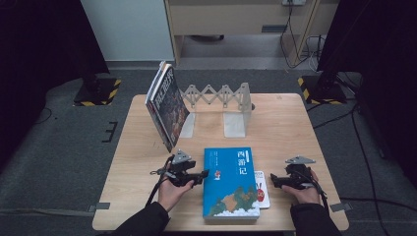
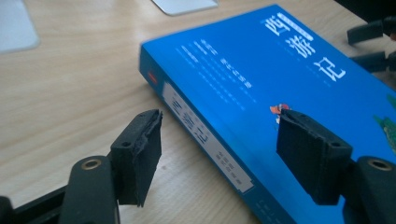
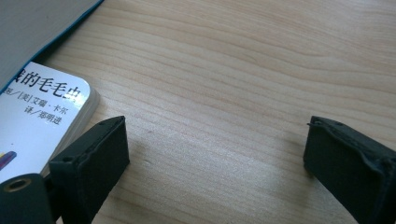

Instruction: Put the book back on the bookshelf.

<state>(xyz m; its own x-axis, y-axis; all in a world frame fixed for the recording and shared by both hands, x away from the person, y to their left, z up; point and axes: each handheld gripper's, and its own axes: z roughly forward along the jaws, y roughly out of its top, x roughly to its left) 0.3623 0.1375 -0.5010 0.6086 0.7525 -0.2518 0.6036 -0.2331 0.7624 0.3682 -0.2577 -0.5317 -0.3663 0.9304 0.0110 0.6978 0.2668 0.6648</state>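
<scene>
The blue book (image 1: 231, 183) is lying flat on the desk (image 1: 285, 123) between both spread tongs, the left tongs (image 1: 200, 176) straddling its spine edge, the right tongs (image 1: 273, 181) hovering just beside it.

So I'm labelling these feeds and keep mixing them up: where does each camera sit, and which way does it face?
High view: above the person's side of the light wooden table, looking forward and down; both forearms and each hand-held gripper show.
Left gripper view: rides the left hand-held gripper, looking along its open jaws at the blue hardcover book's spine.
Right gripper view: rides the right hand-held gripper, facing bare tabletop beside the small white paperback book.
Shared: the blue book lies in the high and left gripper views.
</scene>
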